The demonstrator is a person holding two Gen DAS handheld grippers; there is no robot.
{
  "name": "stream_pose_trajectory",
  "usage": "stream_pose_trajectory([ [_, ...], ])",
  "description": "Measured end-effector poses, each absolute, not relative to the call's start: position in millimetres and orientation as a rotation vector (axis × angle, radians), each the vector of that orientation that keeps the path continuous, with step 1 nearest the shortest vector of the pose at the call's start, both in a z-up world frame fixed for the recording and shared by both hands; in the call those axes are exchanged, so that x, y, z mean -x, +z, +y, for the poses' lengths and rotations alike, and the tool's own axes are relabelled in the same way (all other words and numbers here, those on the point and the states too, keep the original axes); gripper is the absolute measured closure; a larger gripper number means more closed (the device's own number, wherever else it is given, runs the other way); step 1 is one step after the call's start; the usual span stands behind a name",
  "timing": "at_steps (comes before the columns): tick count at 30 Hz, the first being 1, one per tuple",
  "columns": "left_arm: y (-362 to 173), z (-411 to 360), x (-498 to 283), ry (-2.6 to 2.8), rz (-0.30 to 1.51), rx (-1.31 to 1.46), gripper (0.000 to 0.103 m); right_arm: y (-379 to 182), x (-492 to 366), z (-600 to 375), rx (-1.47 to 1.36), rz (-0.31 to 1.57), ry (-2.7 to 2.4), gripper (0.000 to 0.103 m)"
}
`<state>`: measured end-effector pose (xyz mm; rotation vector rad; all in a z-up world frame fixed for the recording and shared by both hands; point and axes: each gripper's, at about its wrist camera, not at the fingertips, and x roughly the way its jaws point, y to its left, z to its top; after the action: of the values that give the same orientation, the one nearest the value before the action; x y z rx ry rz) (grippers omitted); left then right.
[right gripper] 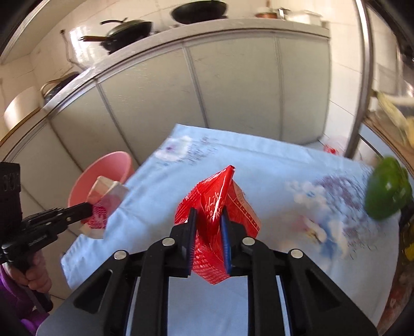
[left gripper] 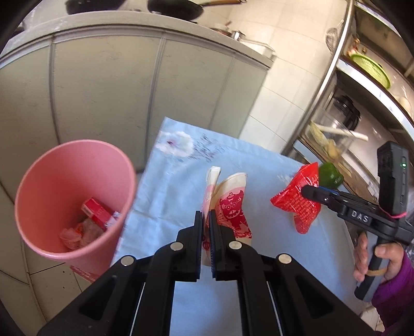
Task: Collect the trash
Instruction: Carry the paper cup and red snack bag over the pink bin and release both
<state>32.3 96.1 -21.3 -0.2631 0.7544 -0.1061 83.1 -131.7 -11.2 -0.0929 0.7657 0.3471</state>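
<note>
In the left wrist view the left hand-held gripper [left gripper: 206, 217], clamped on the white-and-red wrapper [left gripper: 230, 204], has the pink bin [left gripper: 75, 196] just to its left, while in the right wrist view the right hand-held gripper [right gripper: 208, 214], clamped on the red packet [right gripper: 214, 214], sees that bin [right gripper: 103, 173] far off left, beyond the left one.

A home kitchen — woks [right gripper: 129, 32] on tiled counter [left gripper: 160, 23].
</note>
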Motion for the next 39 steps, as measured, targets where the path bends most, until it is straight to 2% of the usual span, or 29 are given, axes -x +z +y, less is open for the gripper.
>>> stream_pose_trajectory([
  [18,-9,199,-18,0.287,0.653,0.295,0.099,-13,-122,51,0.240,0.733,0.665,0.085],
  [39,-55,242,-32,0.439,0.749,0.328,0.098,-70,-143,118,0.352,0.856,0.671,0.085],
])
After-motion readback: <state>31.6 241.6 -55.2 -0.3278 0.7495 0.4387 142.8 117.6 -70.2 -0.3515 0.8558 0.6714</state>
